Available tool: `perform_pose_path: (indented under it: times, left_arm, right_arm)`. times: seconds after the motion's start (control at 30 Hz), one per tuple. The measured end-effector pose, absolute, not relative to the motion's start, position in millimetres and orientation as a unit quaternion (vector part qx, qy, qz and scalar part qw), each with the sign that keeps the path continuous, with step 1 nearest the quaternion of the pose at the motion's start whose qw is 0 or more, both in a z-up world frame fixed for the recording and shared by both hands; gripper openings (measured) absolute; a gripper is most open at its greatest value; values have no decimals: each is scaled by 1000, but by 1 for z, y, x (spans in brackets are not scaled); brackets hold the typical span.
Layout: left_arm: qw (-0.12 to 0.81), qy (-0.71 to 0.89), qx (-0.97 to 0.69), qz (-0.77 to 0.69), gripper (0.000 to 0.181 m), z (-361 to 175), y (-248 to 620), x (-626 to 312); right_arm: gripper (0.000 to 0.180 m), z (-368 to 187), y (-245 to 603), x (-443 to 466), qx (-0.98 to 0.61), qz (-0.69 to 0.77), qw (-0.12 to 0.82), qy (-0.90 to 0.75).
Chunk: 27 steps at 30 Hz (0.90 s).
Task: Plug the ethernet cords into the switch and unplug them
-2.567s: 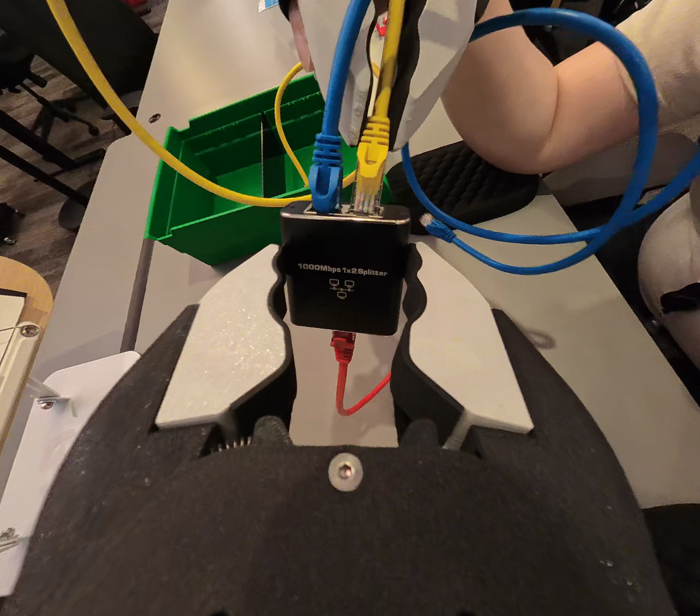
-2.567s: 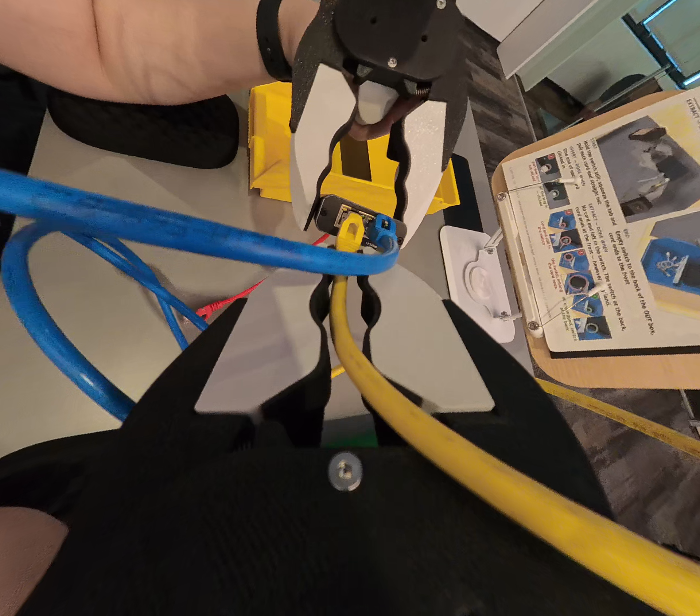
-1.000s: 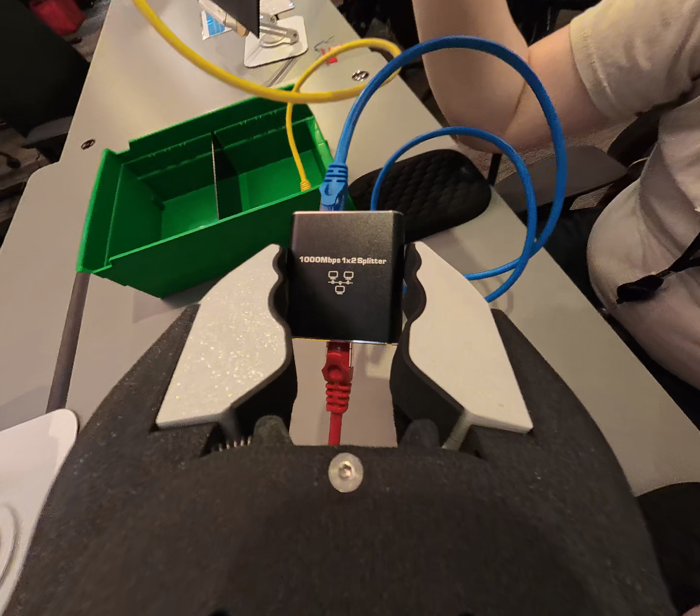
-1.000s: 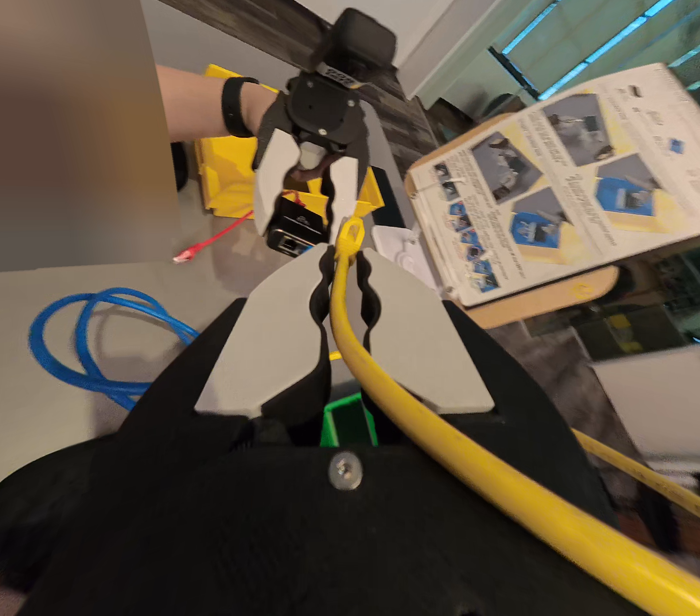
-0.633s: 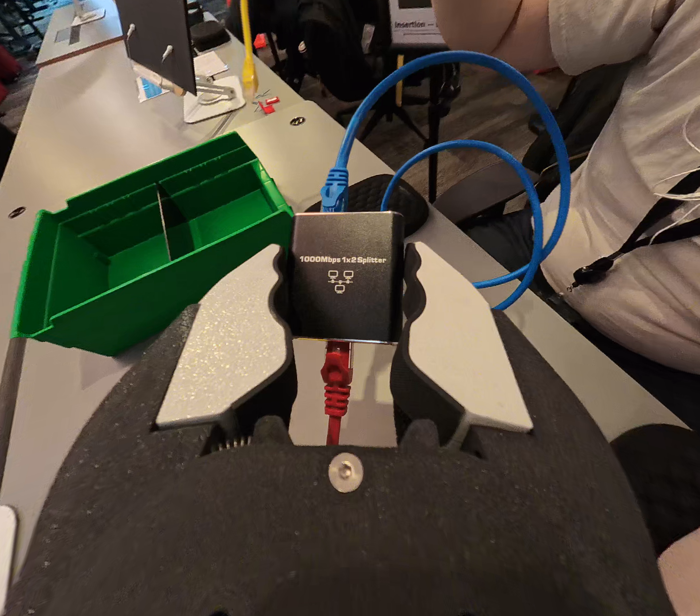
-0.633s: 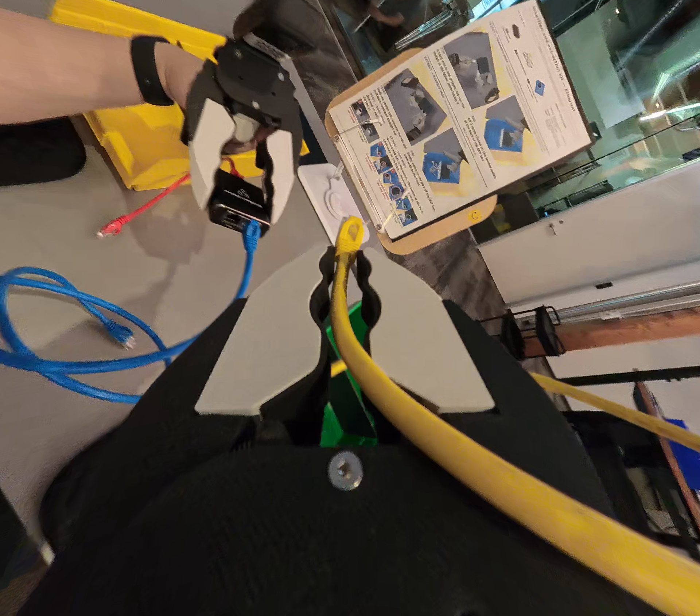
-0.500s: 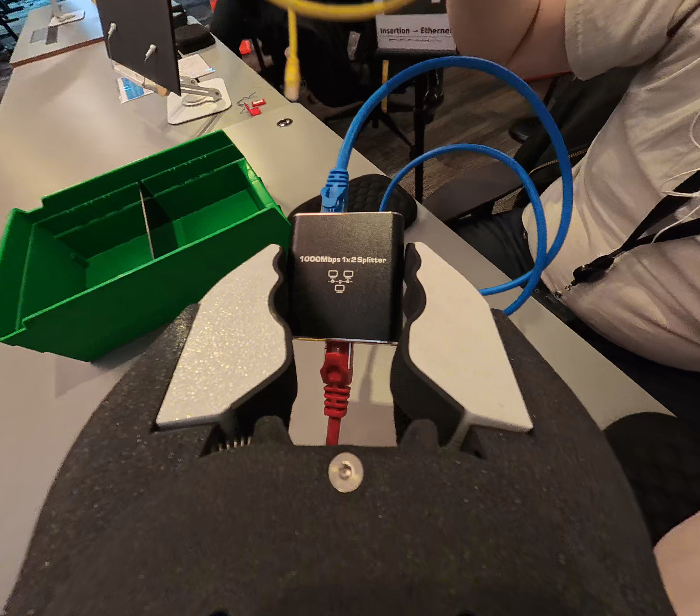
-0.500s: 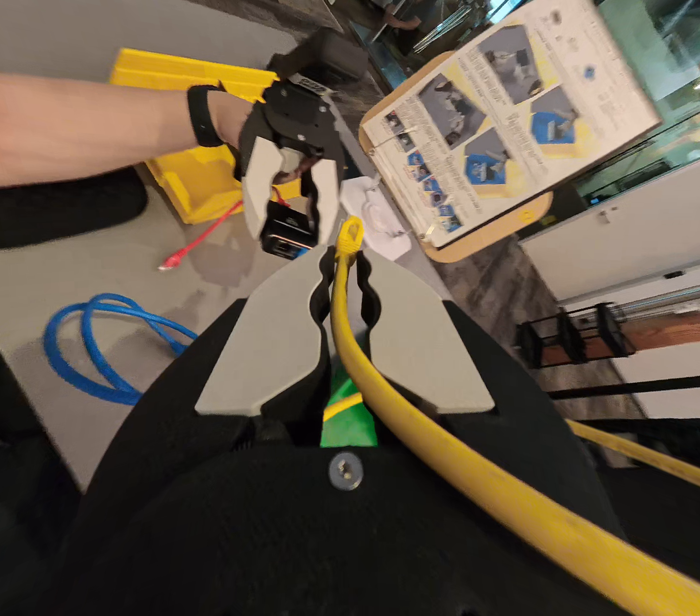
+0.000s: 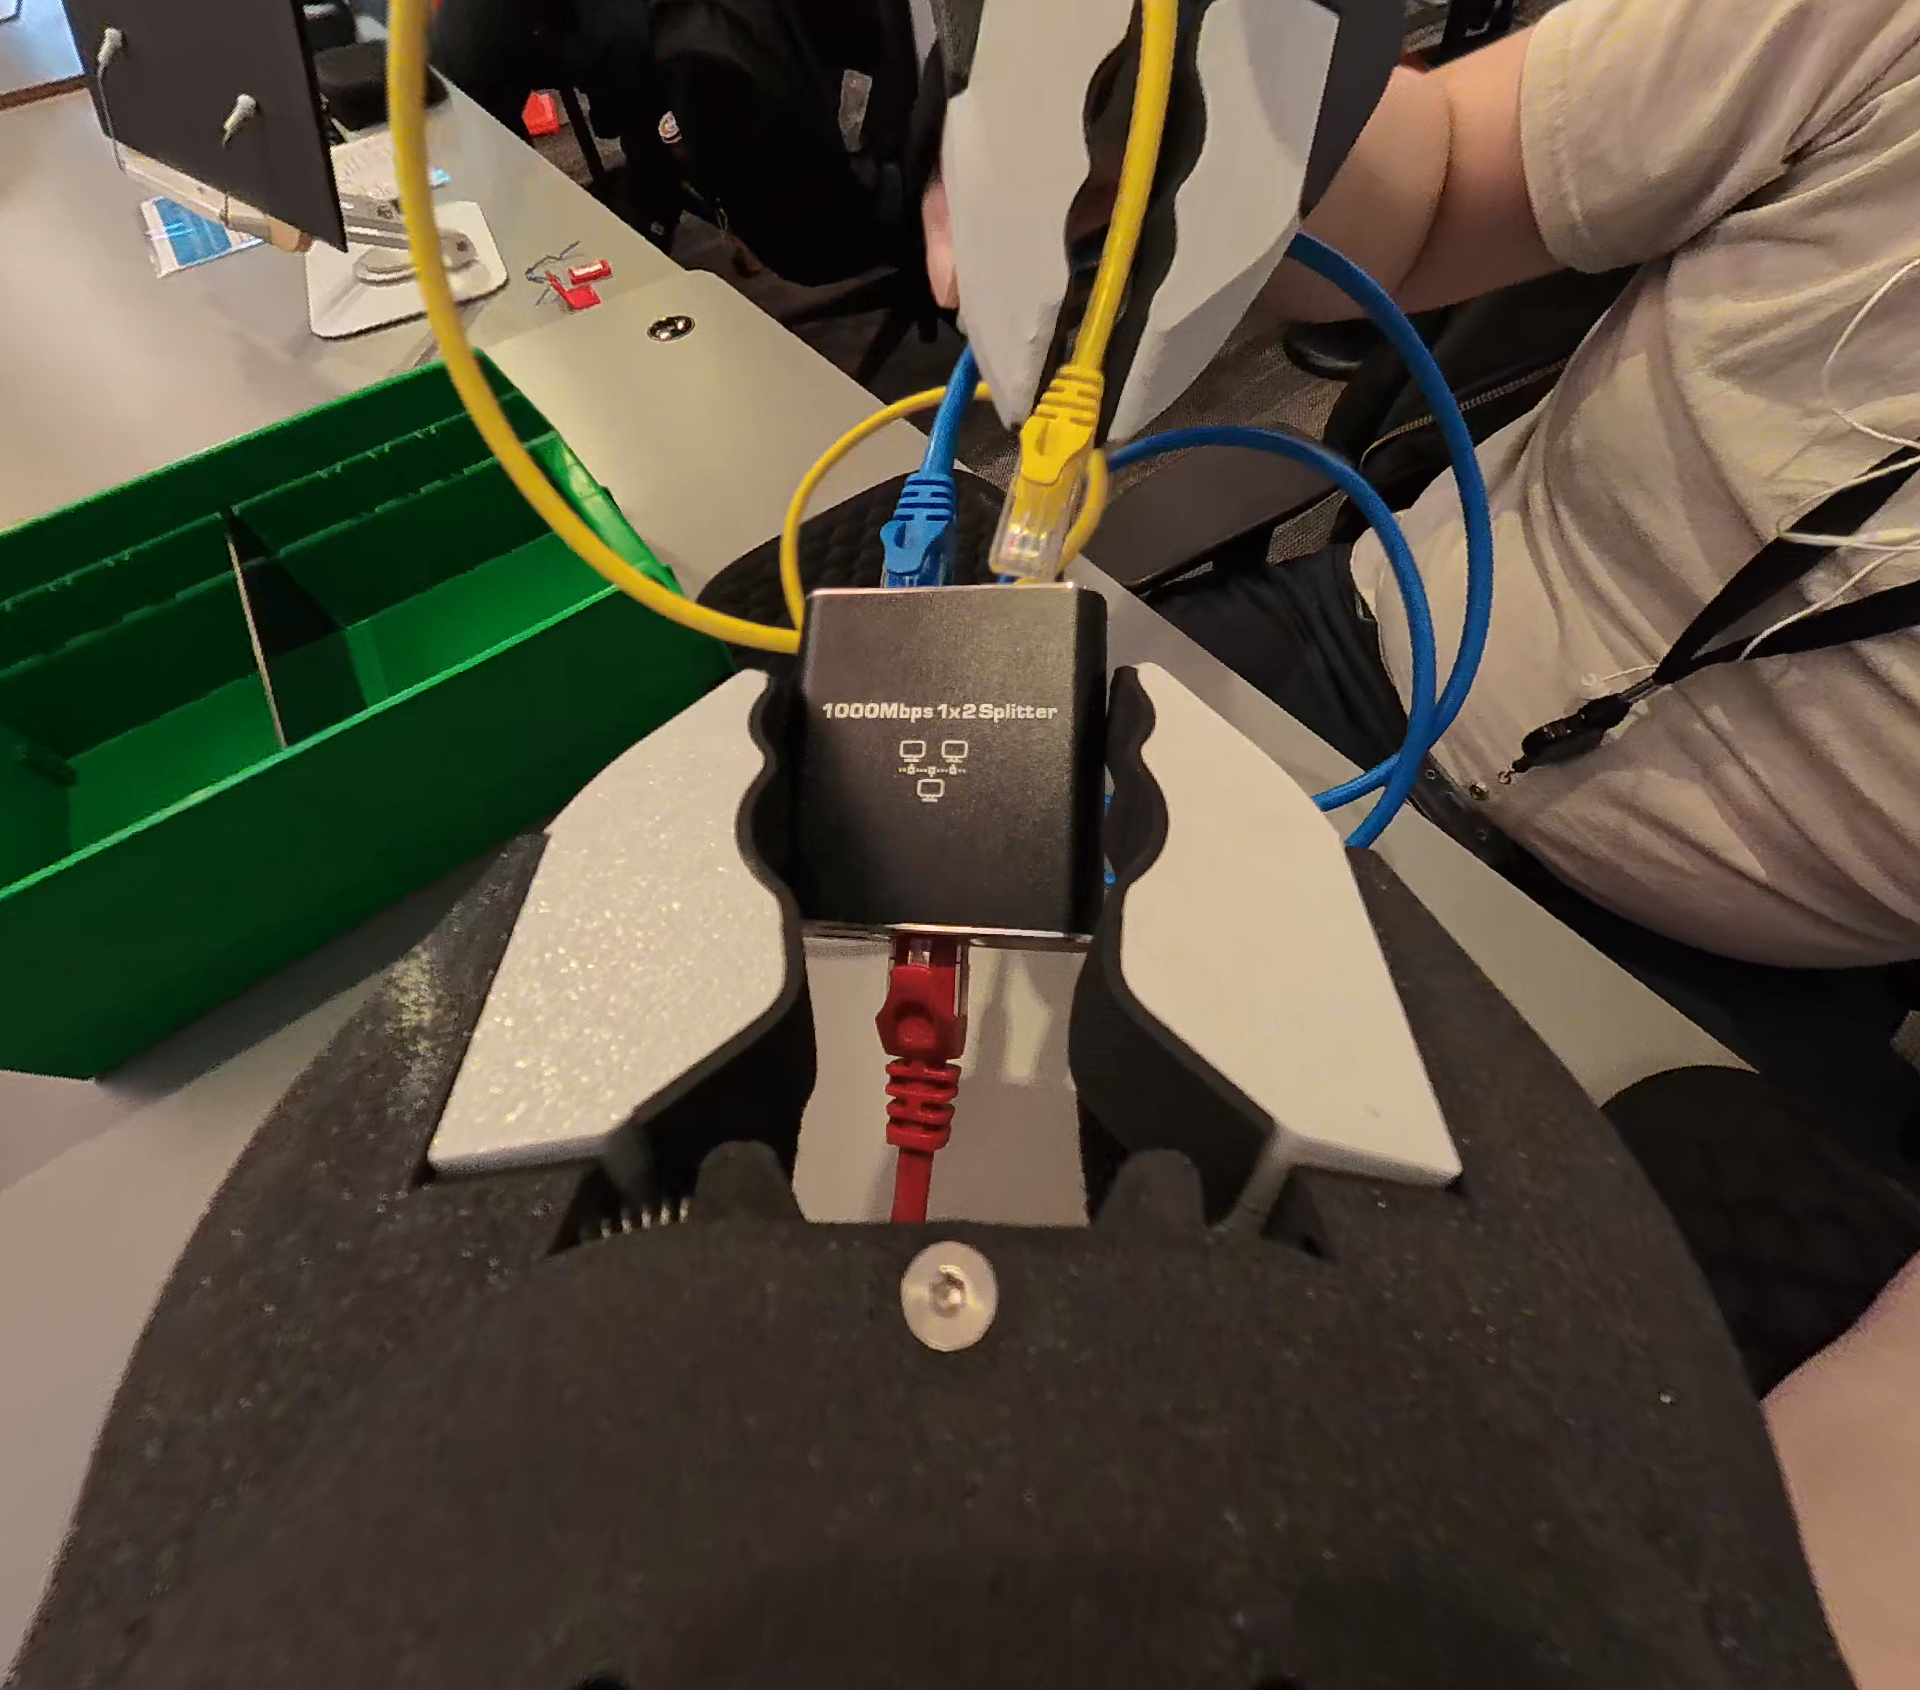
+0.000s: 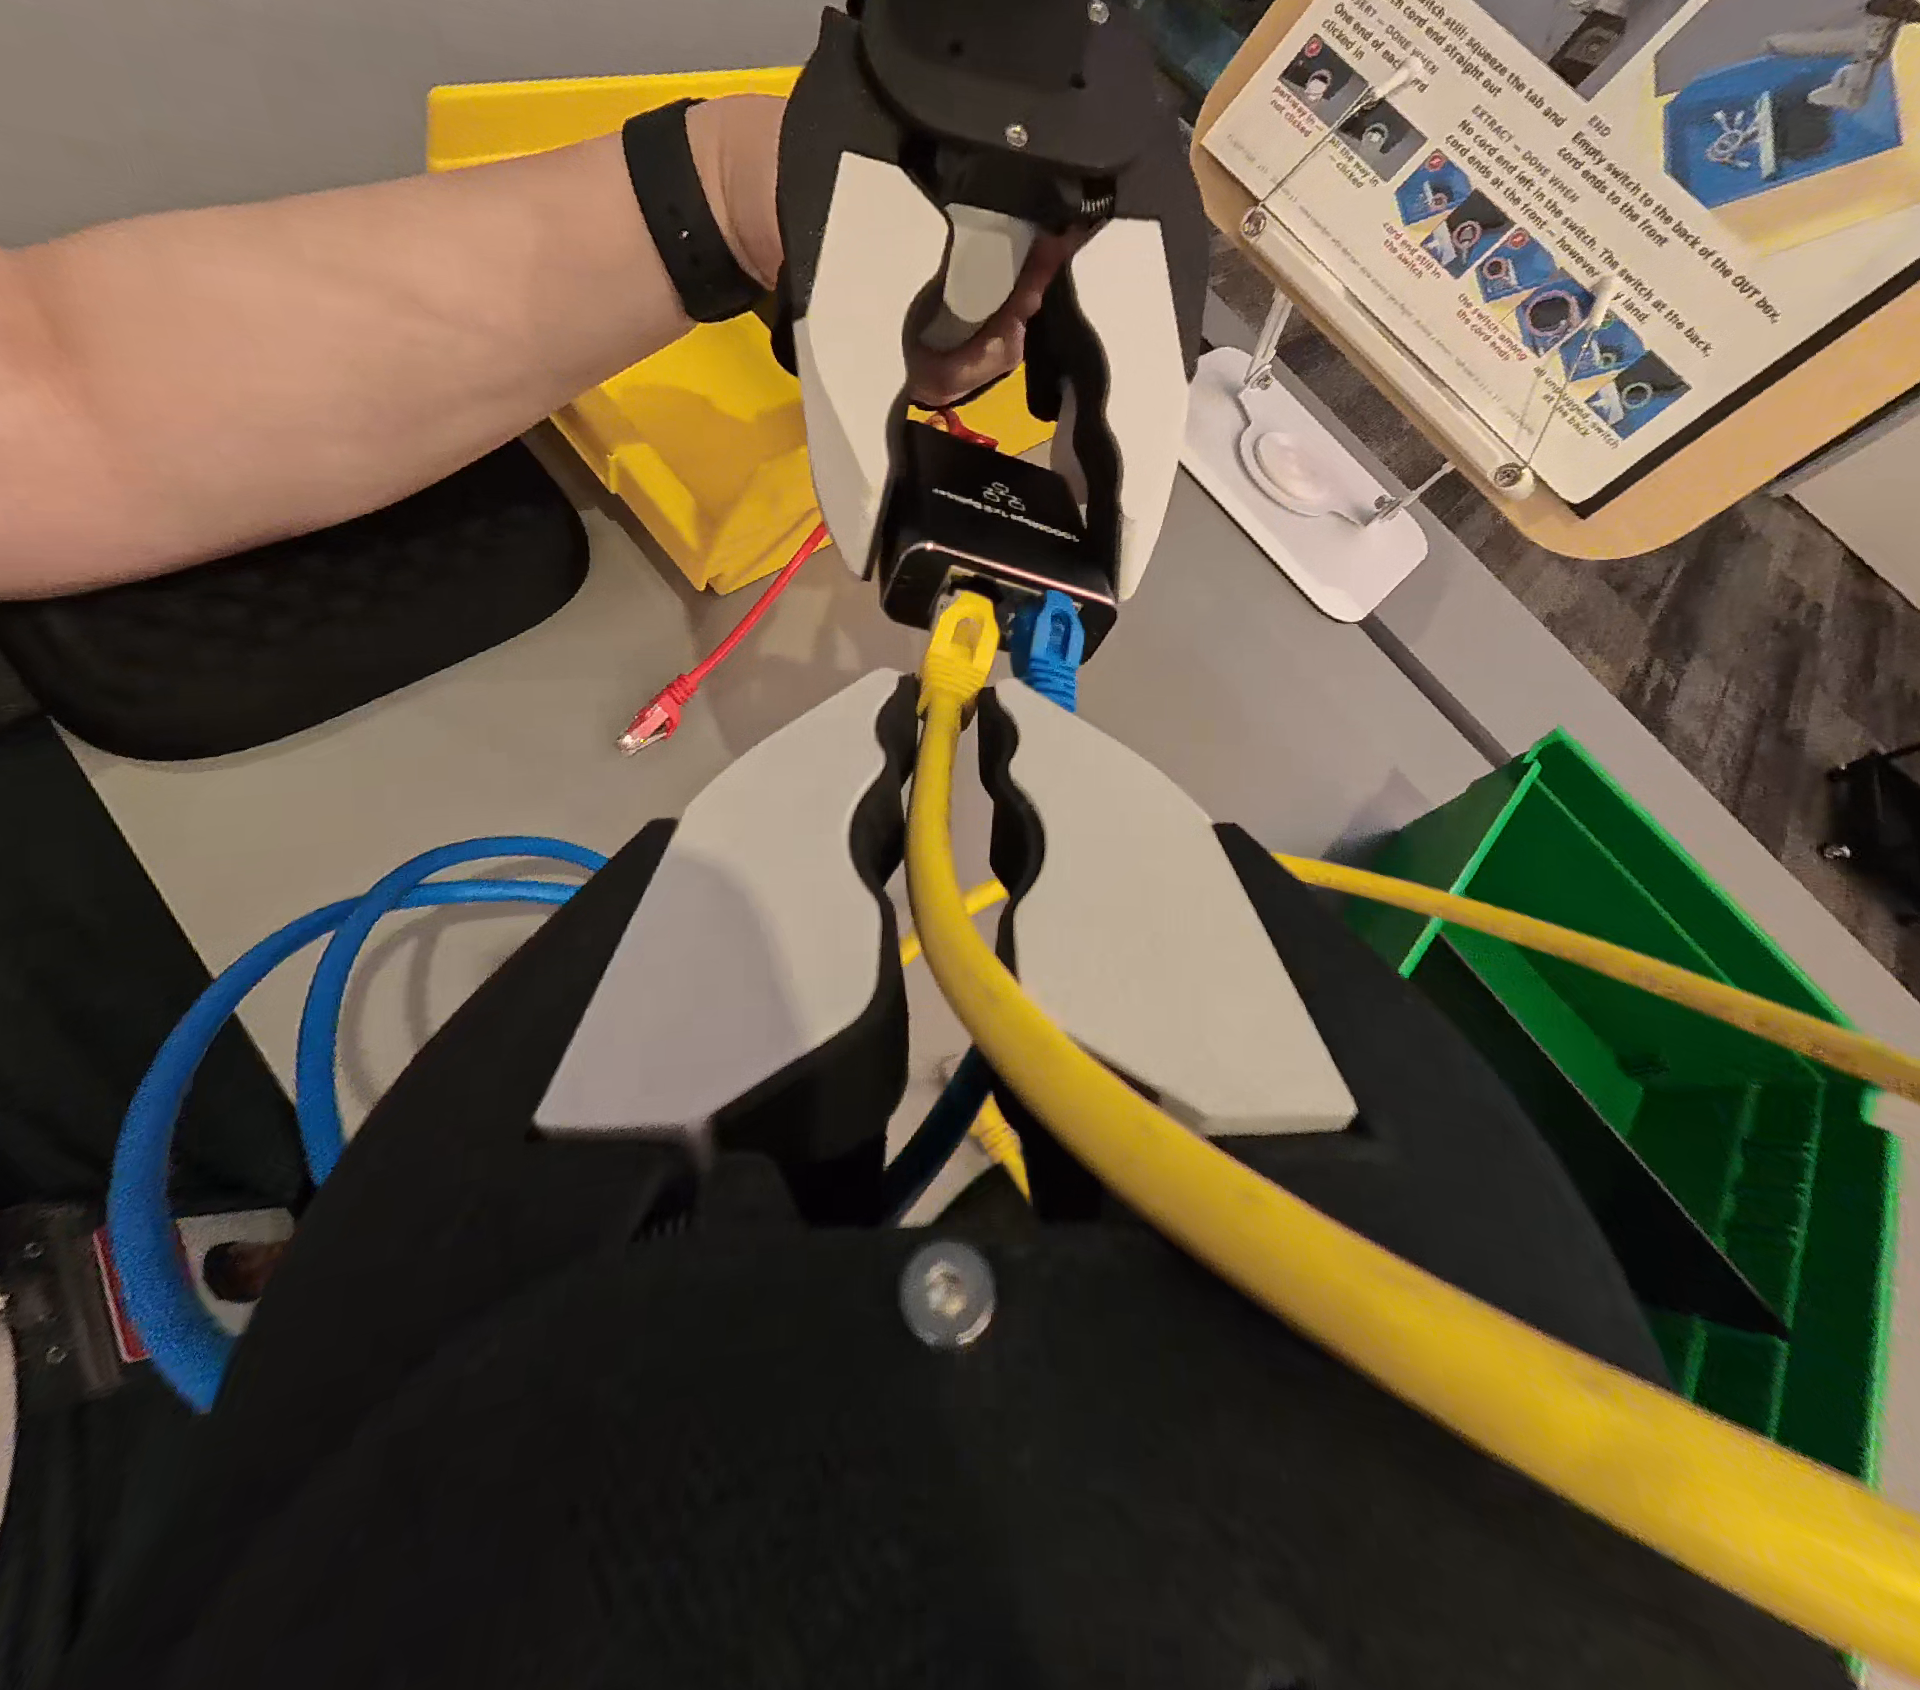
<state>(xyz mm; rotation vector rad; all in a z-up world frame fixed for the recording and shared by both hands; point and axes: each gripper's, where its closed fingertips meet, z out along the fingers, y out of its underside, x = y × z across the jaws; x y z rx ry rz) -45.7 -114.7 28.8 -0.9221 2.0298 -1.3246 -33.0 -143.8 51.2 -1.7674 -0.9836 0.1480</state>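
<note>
A small black switch box [image 9: 940, 767] has a brushed, faintly glossy metal-looking shell. The green plastic bin [image 9: 312, 705] shines smooth. The grey tabletop [image 10: 312, 82] is matt. The yellow cord [image 10: 1195, 1152] looks rubbery.

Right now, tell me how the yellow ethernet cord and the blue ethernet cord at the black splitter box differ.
The yellow ethernet cord is pinched in the right gripper; the blue ethernet cord is held by neither gripper. The yellow one's clear plug is mostly exposed at its port, not fully seated; the blue one's plug sits deep in the neighbouring port. Both meet the same face of the black splitter box, which the left gripper clamps.
</note>
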Motion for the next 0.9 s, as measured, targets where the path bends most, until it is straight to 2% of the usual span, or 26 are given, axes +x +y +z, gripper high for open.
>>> perform_pose_path:
  times: [0.9]
  left_arm:
    - [274,733,-303,-544,58,51,-129,-46]
  right_arm:
    - [12,62,-147,-36,-674,117,602,-412]
